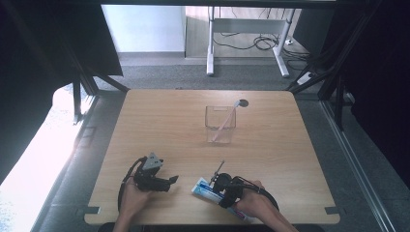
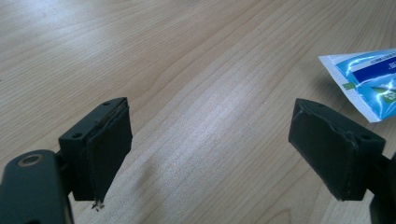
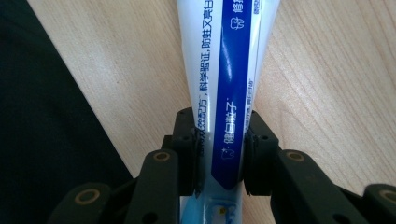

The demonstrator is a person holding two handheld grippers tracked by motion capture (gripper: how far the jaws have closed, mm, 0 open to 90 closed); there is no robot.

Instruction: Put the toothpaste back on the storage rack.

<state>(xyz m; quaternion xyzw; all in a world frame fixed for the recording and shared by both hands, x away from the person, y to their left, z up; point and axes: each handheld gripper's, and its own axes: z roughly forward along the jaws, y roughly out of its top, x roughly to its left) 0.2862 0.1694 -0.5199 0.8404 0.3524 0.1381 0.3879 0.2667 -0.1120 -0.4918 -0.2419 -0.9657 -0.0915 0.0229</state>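
Toothpaste tube [image 3: 224,70]: flat on near table [image 1: 159,116] edge, long axis along right gripper [image 3: 219,154], pinched between its pads; left gripper [image 2: 210,149] spread, empty, tube's crimped end just beside; clear cup [image 1: 220,124] farther off

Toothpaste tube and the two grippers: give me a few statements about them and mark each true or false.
1. The right gripper is clamped on the toothpaste tube. True.
2. The left gripper holds the tube's flat end. False: its jaws stand open over bare table, the tube's end lying apart to one side.
3. A toothbrush stands tilted in the clear cup. True.
4. The tube stands inside the cup. False: it lies near the table's front edge, the cup farther back.
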